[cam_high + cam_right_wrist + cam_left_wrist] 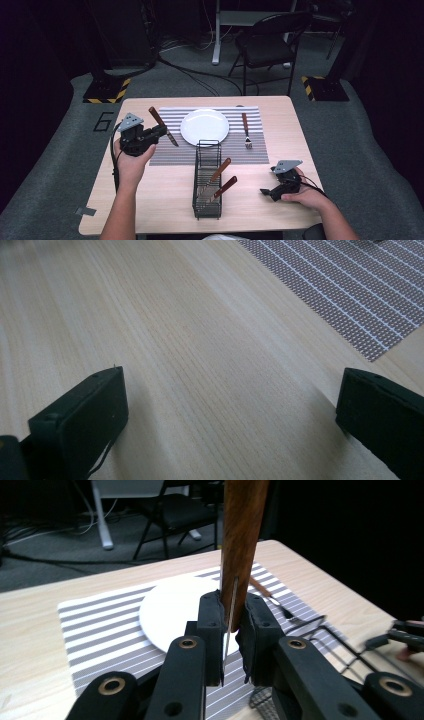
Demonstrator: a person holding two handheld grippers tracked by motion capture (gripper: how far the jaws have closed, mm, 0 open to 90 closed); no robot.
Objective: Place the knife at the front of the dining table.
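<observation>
My left gripper is shut on a wooden-handled knife, held above the left part of the striped placemat. In the left gripper view the knife stands upright between the jaws of the left gripper, handle up and thin blade down. A white plate lies on the mat to its right. A wooden-handled fork lies right of the plate. My right gripper rests low at the table's right front. In the right gripper view my right gripper stands open over bare wood.
A black wire cutlery rack stands at the table's front middle with two wooden-handled utensils leaning in it. A folding chair and cables are on the floor beyond the table. The placemat's corner lies ahead of the right gripper.
</observation>
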